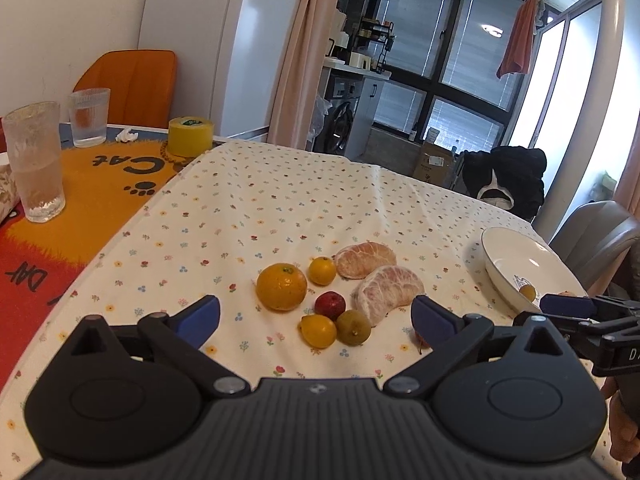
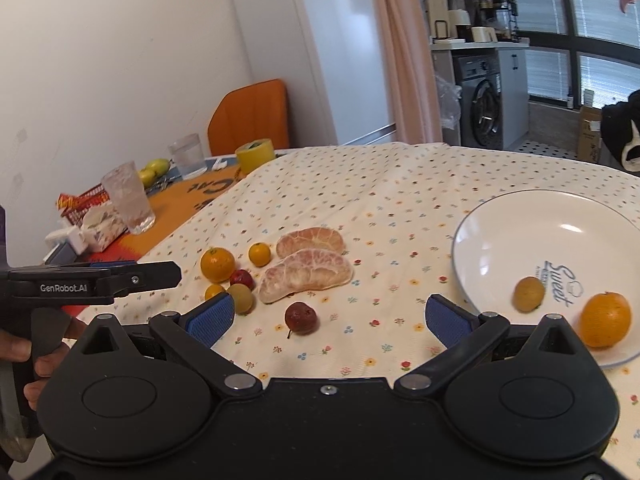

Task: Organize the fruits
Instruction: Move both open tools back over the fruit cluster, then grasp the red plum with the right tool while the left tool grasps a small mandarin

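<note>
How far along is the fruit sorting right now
Early. The plate holds an orange and a small greenish fruit. Both the left gripper and right gripper are open and empty. Two peeled pomelo segments and six smaller fruits remain on the tablecloth.

Two fruits on white plate

Daylight floods through the windows, overexposed at right; soft shadows, glare on the plate, fisheye-bent edges, sharp focus.
</note>
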The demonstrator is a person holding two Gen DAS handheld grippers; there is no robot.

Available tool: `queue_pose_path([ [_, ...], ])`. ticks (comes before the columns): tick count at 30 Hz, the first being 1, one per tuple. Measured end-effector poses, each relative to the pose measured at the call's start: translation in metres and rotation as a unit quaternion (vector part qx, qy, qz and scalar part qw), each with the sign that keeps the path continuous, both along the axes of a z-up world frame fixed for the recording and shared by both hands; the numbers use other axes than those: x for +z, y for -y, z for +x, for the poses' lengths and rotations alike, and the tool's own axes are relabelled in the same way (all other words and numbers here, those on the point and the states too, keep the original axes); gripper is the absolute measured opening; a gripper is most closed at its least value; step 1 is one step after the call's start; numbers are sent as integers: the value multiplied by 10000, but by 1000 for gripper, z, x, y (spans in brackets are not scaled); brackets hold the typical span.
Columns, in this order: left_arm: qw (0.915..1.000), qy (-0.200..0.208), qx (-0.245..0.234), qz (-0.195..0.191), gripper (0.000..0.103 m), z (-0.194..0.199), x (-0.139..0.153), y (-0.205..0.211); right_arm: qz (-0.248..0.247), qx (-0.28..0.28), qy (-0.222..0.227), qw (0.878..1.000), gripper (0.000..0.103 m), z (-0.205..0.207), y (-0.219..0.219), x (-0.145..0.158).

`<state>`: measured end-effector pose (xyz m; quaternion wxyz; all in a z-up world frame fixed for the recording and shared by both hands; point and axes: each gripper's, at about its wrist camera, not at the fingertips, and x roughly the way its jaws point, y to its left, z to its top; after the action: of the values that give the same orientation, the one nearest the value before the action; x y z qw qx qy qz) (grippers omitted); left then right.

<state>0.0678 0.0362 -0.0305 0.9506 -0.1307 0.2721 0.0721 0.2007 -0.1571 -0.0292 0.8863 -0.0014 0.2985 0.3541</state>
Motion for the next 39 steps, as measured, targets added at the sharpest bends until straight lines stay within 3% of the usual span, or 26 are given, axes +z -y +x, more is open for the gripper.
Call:
queue_pose_path([
  [4, 10000, -40, 42, -56, 96, 3, -7, -4, -124, 151, -11, 9998, 93, 4, -9, -4],
  [6, 9999, -87, 42, -29, 90, 5, -10, -4, -159, 215, -58, 9996, 85, 6, -13, -7],
  [11, 9997, -224, 0, -64, 70, 12, -18, -5, -250, 336, -155, 9990, 79, 11, -22, -14],
  [20, 9992, -382, -66, -42, 45, 24, -29, -4, -384, 498, -335, 9975, 61, 19, -33, -24],
  [30, 9992, -365, -134, 24, 32, 33, -31, -1, -430, 608, -449, 9962, 48, 26, -42, -31],
  [37, 9986, -503, -172, 17, 29, 41, -36, 1, -463, 687, -472, 9954, 44, 27, -48, -33],
  [39, 9984, -536, -166, 31, 28, 42, -38, 1, -489, 712, -475, 9951, 38, 27, -49, -34],
])
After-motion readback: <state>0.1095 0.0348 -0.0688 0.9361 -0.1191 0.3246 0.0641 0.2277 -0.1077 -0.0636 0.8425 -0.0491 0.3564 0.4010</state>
